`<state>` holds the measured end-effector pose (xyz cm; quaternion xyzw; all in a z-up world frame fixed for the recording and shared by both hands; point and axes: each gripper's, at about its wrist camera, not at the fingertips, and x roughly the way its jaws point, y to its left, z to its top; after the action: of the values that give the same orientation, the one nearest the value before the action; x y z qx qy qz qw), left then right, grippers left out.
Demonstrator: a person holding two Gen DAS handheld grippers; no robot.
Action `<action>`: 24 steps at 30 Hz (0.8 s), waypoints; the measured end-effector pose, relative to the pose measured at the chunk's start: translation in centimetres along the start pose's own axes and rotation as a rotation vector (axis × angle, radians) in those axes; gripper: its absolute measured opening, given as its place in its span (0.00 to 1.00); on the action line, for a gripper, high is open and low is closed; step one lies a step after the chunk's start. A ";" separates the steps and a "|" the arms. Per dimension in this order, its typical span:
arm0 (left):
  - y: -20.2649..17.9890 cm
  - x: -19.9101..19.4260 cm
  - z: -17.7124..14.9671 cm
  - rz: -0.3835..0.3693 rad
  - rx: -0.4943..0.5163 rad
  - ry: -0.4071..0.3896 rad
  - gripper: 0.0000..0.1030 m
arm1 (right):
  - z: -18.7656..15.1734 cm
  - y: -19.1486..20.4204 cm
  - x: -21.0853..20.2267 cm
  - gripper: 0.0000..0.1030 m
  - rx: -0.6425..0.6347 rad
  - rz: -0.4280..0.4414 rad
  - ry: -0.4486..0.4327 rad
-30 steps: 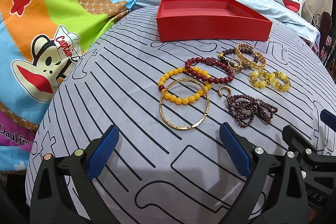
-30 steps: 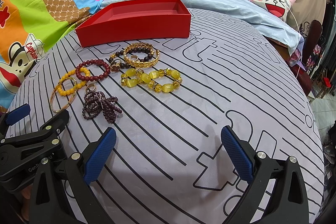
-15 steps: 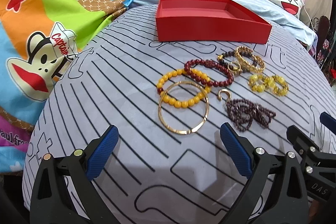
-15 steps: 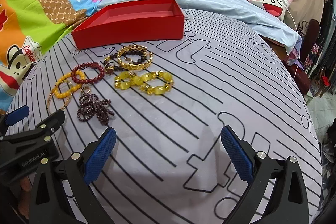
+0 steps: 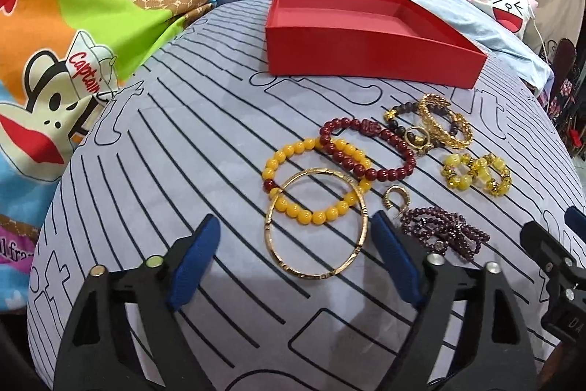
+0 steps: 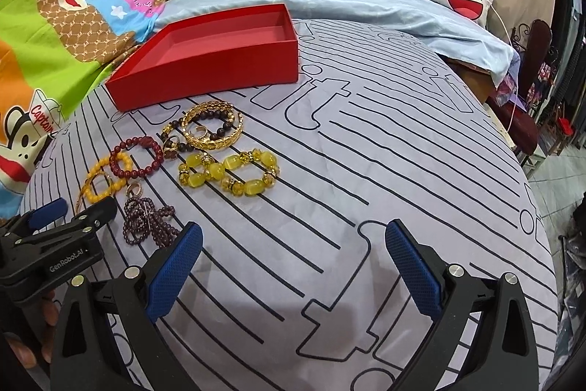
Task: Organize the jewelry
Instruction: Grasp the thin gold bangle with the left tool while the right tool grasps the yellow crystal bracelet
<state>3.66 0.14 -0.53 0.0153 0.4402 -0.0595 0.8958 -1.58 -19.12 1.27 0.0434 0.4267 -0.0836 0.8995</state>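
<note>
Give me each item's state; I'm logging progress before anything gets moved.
Red cardboard box: open, empty.
Plain gold bangle: flat on bedspread, overlapping yellow bead bracelet.
Dark red bead bracelet: on bedspread, unboxed.
Purple bead strand: bunched.
Left gripper: closing, pads clear of the bangle.
Right gripper: open, empty.

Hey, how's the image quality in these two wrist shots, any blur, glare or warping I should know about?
Left wrist view: sharp, evenly lit, strong fisheye bending the straight-sided red cardboard box and the black stripes on the grey bedsheet; dark corner vignetting. Right wrist view: same barrel warp, soft shadow under the right hand-held gripper, mild shine on the gold leaf-pattern bangle, no motion blur.
</note>
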 end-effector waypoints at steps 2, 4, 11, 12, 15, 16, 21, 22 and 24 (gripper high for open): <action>0.0 -0.1 0.1 -0.010 0.003 -0.005 0.68 | 0.1 0.1 0.1 0.94 0.000 0.003 0.001; -0.2 -0.3 0.0 -0.020 0.009 -0.010 0.62 | 0.1 0.1 0.2 0.94 0.000 0.004 0.004; -0.9 -0.7 -0.2 -0.050 0.038 -0.020 0.51 | 0.2 0.4 0.4 0.94 -0.008 0.012 0.008; -0.9 -0.8 -0.3 -0.052 0.038 -0.022 0.51 | 0.2 0.4 0.4 0.94 -0.010 0.014 0.007; -0.9 -1.2 -0.3 -0.055 0.032 -0.023 0.51 | 0.6 0.5 0.6 0.94 -0.015 0.016 0.007; -0.9 -1.3 -0.3 -0.056 0.031 -0.024 0.51 | 0.9 0.5 0.7 0.94 -0.016 0.020 0.008; -0.6 -2.6 0.0 -0.058 0.026 -0.047 0.51 | 2.2 0.9 1.3 0.90 -0.035 0.029 0.000; -0.6 -2.8 0.0 -0.057 0.023 -0.050 0.51 | 2.5 1.1 1.6 0.87 -0.040 0.038 0.003; -0.4 -3.2 0.3 -0.056 0.017 -0.055 0.51 | 2.8 1.2 1.9 0.80 -0.046 0.046 0.010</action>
<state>1.94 0.06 2.17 0.0091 0.4153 -0.0886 0.9053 1.95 -18.55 1.55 0.0329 0.4319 -0.0529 0.8998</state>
